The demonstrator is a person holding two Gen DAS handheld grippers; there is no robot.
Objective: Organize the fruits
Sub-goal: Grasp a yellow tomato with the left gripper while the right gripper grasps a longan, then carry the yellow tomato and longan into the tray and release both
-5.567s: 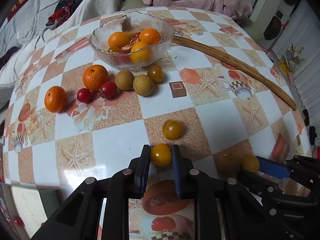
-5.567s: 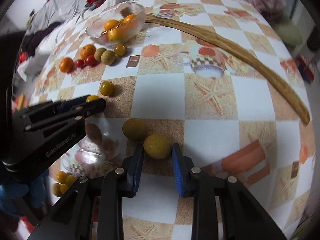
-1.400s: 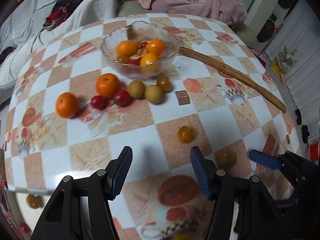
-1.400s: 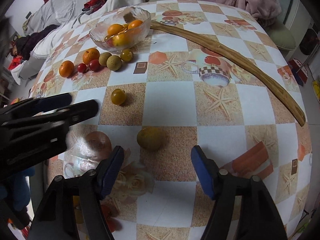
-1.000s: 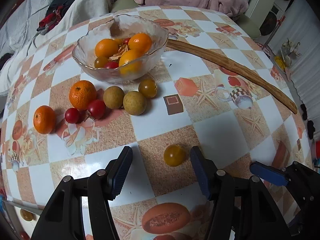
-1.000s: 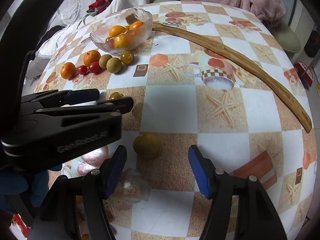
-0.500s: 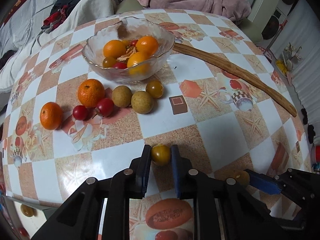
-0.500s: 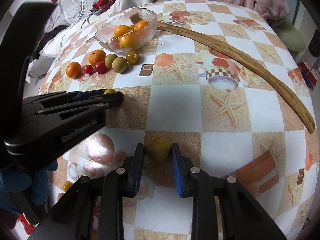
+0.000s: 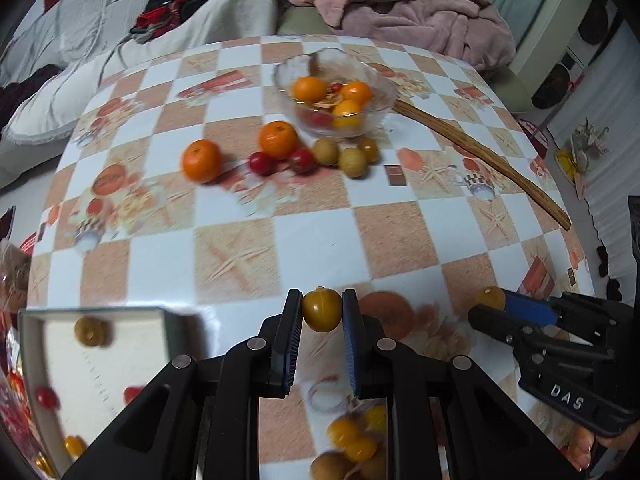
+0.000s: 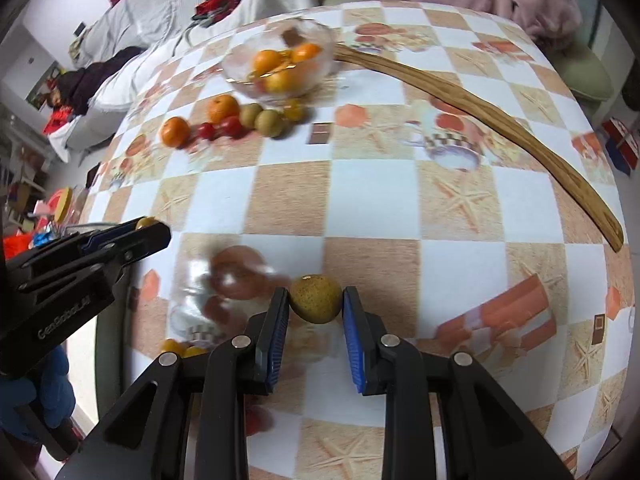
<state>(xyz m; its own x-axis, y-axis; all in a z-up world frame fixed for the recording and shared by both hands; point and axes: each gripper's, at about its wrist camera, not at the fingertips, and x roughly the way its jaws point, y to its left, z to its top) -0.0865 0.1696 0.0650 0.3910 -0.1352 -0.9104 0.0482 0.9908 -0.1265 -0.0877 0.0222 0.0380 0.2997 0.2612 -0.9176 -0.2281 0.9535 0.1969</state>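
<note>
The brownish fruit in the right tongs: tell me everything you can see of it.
The brownish fruit is small, round and dull tan-olive, with a finely speckled, matte skin and a tiny pale nub at its top. It looks whole and unbruised. It sits pinched between the two blue-padded fingers of the right tongs, one pad pressing each side, near their tips. The checked tablecloth lies behind it; whether it is off the cloth cannot be told. Nothing else touches it.

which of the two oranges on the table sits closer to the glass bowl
The right-hand orange, just beside the bowl; the other orange lies farther left.
</note>
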